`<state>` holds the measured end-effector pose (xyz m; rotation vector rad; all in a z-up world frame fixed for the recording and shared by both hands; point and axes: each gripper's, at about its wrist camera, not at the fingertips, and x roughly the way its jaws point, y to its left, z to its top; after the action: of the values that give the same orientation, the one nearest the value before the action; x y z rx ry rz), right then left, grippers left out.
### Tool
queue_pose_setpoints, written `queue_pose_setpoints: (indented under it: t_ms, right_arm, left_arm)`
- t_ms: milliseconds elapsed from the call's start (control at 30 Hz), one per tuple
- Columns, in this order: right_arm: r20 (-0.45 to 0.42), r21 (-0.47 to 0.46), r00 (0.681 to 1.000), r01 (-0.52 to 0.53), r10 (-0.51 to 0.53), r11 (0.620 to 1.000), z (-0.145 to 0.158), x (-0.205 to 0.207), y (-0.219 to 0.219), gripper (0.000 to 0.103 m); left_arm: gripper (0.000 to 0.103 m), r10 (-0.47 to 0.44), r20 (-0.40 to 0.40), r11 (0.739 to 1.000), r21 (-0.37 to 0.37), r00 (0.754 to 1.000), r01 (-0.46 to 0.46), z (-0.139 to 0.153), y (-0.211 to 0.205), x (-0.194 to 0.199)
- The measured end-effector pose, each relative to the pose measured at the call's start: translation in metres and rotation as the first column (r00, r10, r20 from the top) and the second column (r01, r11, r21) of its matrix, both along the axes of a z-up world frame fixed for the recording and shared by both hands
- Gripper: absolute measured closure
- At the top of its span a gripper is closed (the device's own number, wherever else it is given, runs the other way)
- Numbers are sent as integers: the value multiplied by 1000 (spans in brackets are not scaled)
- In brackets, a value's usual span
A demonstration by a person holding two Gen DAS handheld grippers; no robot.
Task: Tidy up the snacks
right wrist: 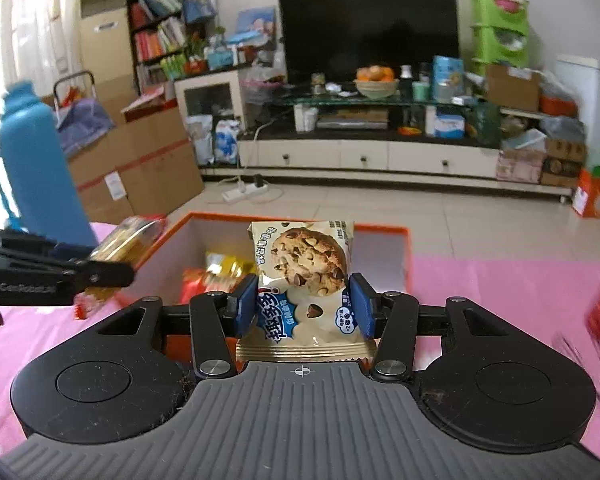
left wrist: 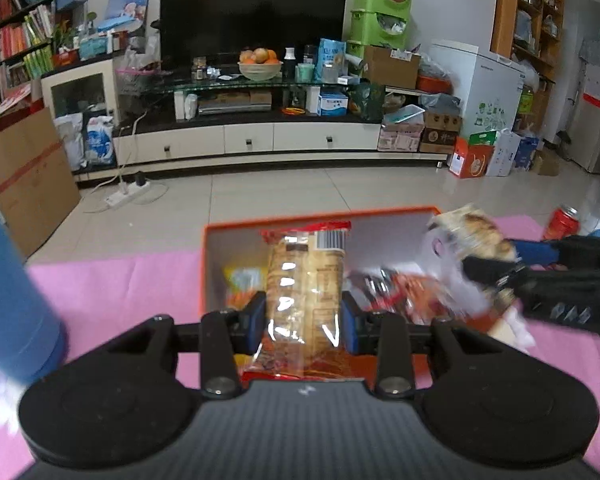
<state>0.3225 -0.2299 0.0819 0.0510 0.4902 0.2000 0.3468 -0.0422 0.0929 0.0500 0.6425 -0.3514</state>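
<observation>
Left gripper (left wrist: pixel 304 316): blue pads pinched on cracker pack (left wrist: pixel 306 292), clear glossy film, tall narrow stack, red crimped ends, barcode near top; pack held upright above box (left wrist: pixel 212 264).

Right gripper (right wrist: pixel 303 306): blue pads pressed on cookie packet (right wrist: pixel 306 280), cream matte wrapper, flat pillow shape, chocolate-chip cookie printed; packet held upright over box.

Box: orange rim, pale inner walls, rectangular; crinkled yellow and red wrappers seen inside.

Pink cloth (right wrist: pixel 480 292) spread under box. Blue flask (right wrist: pixel 36 168), smooth cylinder, stood left of box.
</observation>
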Motion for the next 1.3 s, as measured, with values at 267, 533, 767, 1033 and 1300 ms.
queue_pose_setpoints:
  t_ms: [267, 533, 767, 1033, 1300]
  right_arm:
    - [-43, -27, 998, -45, 44, 999, -32, 64, 25, 60]
    - [56, 60, 998, 6, -9, 998, 0, -40, -4, 10]
    - [-98, 83, 993, 68, -60, 994, -41, -151, -13, 6]
    - [-299, 233, 945, 208, -133, 950, -129, -228, -38, 6]
    - [-287, 440, 943, 286, -169, 851, -144, -222, -79, 6]
  left_arm:
    - [60, 54, -42, 998, 18, 998, -53, -35, -1, 42]
    - [31, 108, 14, 992, -63, 994, -107, -3, 47, -57]
    - [29, 154, -140, 985, -54, 978, -163, -44, 73, -162]
    - [28, 138, -271, 990, 15, 953, -139, -94, 59, -217]
    - [5, 95, -128, 995, 2, 987, -95, -62, -4, -121]
